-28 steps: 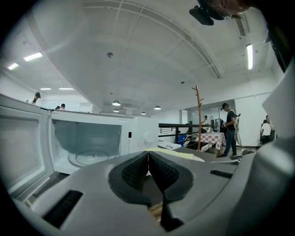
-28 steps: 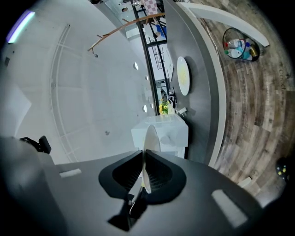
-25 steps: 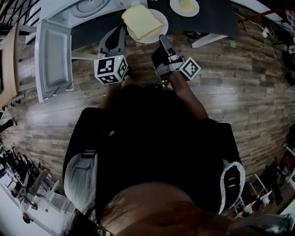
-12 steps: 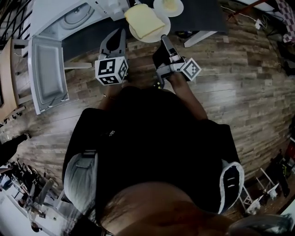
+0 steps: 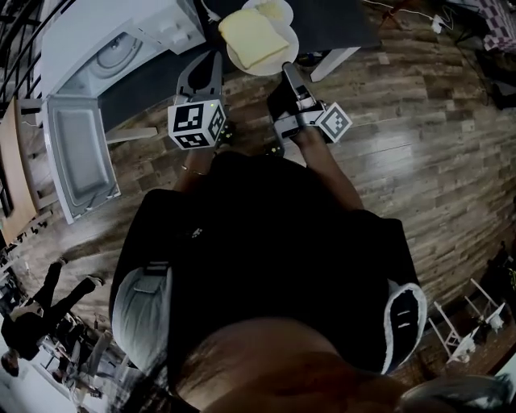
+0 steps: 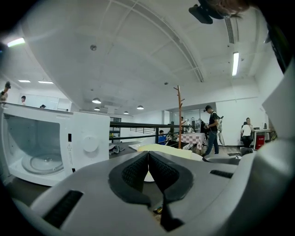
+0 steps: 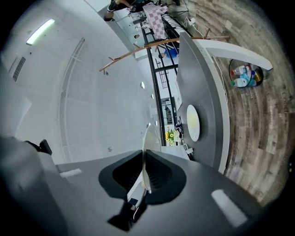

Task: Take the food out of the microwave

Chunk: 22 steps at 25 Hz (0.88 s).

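A white plate (image 5: 270, 56) carrying a yellow slab of food (image 5: 251, 36) hangs over the near edge of the dark table (image 5: 339, 24). My right gripper (image 5: 286, 71) is shut on the plate's near rim, which shows edge-on between the pads as a thin white plate rim (image 7: 145, 152). My left gripper (image 5: 212, 60) is shut with nothing in it, just left of the plate. In the left gripper view the gripper (image 6: 148, 153) points at the food (image 6: 166, 150) just past its tips. The white microwave (image 5: 105, 40) stands at the left with its door (image 5: 76, 161) swung open.
A second plate (image 5: 276, 10) with yellow food lies on the table right behind the held one, seen also as a round plate (image 7: 193, 122). The open microwave (image 6: 41, 147) shows an empty glass turntable. People walk in the room beyond. Wooden floor lies below.
Both grippers and the held plate have moved right along the table, away from the microwave. The held plate now sits close in front of the second plate.
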Available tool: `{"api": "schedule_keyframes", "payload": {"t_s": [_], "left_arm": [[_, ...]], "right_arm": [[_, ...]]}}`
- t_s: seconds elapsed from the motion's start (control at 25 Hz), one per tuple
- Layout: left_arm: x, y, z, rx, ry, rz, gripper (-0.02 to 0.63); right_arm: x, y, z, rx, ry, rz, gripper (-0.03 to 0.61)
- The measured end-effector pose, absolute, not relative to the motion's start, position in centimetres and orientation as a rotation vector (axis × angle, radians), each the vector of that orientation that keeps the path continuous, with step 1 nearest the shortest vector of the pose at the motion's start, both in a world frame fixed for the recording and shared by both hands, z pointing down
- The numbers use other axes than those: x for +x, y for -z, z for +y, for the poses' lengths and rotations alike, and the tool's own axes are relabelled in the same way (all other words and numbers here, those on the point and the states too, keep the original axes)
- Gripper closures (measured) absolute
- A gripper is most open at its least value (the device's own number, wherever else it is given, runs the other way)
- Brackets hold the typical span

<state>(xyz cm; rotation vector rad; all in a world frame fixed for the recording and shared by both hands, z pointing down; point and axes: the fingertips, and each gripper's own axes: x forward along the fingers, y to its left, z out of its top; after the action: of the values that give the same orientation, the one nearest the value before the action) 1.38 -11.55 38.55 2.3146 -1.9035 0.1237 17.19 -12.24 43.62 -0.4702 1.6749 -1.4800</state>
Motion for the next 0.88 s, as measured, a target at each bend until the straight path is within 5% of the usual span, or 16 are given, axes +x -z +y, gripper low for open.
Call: {"api": "schedule_keyframes", "payload": {"t_s": [0.88], "left_arm": [[10.9, -38.6, -16.7, 2.480, -0.126, -1.668, 0.607]], "right_arm": [[26.0, -42.7, -15.1, -0.582, 1.340, 1.597, 0.561]]}}
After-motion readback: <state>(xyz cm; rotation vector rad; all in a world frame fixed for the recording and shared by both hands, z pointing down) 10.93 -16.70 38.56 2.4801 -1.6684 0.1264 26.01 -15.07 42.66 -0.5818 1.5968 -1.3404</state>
